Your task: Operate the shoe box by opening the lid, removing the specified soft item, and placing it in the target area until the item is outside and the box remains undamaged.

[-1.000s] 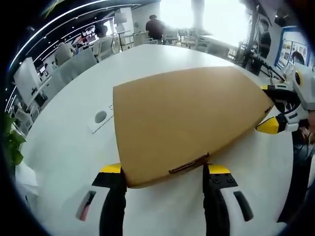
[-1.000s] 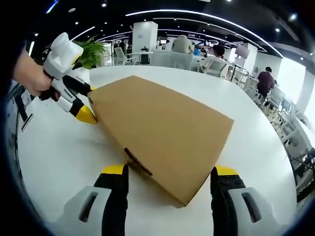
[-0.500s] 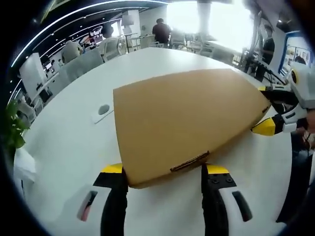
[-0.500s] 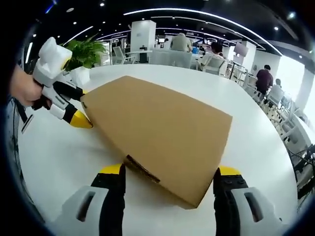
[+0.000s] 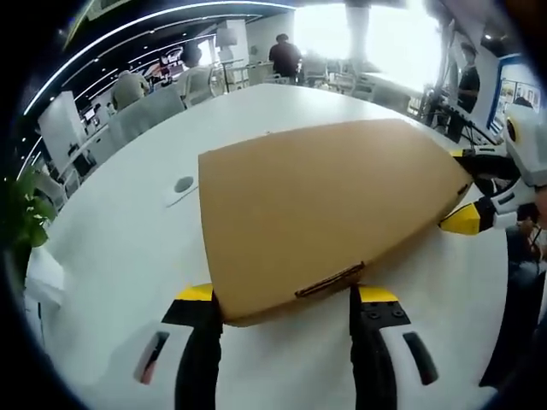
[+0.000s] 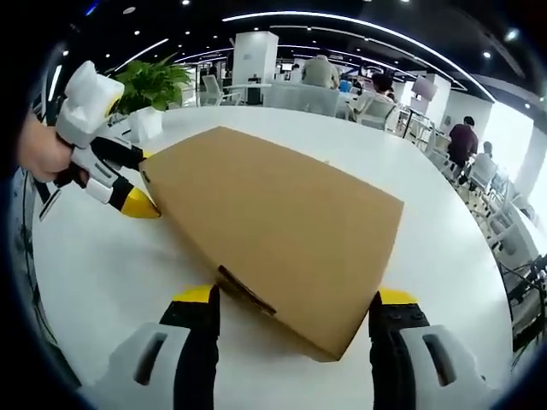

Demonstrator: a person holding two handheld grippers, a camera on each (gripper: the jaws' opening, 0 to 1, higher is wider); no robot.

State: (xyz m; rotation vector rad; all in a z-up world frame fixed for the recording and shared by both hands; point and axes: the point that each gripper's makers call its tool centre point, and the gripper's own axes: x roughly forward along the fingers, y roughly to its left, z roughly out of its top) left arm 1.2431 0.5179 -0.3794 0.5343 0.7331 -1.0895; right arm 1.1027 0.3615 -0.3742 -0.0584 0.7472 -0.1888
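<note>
Here I see the shoe box (image 5: 329, 213), plain brown with its lid down, lying flat on the white worktop (image 5: 120, 256). My left gripper (image 5: 285, 301) stands at one end of the box, jaws wide, one on either side of that end's corner by the small dark tab; whether they touch the cardboard I cannot tell. My right gripper (image 6: 291, 303) brackets the opposite end of the box (image 6: 273, 218) likewise, jaws spread wide. Beyond the box a potted plant (image 6: 152, 85) stands near the worktop's edge, and seated people show farther off.
</note>
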